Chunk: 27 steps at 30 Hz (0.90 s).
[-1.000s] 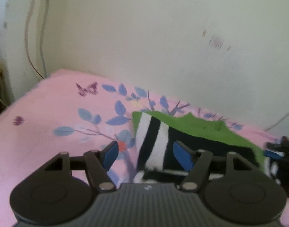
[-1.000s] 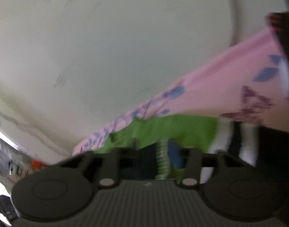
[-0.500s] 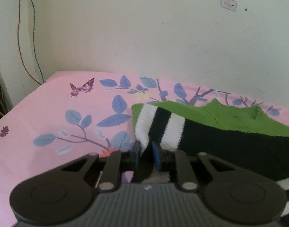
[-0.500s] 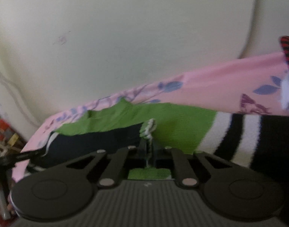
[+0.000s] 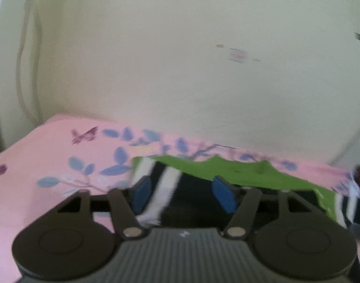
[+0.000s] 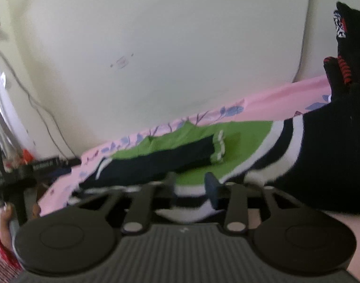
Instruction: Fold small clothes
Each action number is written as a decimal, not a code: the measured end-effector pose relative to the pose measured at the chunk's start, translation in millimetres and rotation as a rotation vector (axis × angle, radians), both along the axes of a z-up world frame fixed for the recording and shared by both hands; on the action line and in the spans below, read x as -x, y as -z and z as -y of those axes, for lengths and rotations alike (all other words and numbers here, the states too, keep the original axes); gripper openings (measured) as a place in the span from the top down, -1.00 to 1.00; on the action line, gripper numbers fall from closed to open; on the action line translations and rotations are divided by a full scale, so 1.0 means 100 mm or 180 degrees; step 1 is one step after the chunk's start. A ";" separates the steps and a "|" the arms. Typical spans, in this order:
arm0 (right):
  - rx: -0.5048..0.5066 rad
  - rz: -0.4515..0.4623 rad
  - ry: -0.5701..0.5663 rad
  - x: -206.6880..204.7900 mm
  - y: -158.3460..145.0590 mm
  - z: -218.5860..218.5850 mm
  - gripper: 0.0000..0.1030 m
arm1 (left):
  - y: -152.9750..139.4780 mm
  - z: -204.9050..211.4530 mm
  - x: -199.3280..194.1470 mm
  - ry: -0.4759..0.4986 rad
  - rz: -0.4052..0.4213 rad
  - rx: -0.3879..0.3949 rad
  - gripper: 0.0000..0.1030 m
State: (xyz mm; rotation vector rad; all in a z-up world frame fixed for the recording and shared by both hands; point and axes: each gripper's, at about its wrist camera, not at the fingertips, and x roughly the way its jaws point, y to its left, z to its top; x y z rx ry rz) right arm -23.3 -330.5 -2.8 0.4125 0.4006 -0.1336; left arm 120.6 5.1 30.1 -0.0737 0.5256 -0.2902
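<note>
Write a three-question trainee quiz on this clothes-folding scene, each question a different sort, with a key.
1. True or false: the left gripper is clamped on the sweater.
2. Multiple choice: where does the dark sleeve with the striped cuff lie? A) folded across the green body of the sweater B) hanging off the bed C) on the floor
3. Fill in: the sweater lies on a ____ floral bedsheet.

Key
1. False. Its blue pads stand apart, and the jaws have just been opening, with the sweater lying between and below them.
2. A
3. pink
</note>
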 end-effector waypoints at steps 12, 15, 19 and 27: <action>-0.0407 -0.0161 0.0054 0.04 0.15 0.12 -0.05 | 0.31 0.11 -0.31 0.0330 -0.0607 -0.0136 -0.49; -0.0410 -0.0156 0.0053 0.04 0.16 0.13 -0.05 | 0.32 0.19 -0.32 0.0388 -0.0596 -0.0275 -0.67; -0.0380 -0.0161 0.0106 0.08 0.13 0.12 -0.05 | 0.34 0.19 -0.32 0.0449 -0.0618 -0.0279 -0.74; -0.0865 0.0020 0.0756 1.19 0.11 0.28 -0.06 | 0.34 0.19 -0.30 0.0445 -0.0610 -0.0313 -0.75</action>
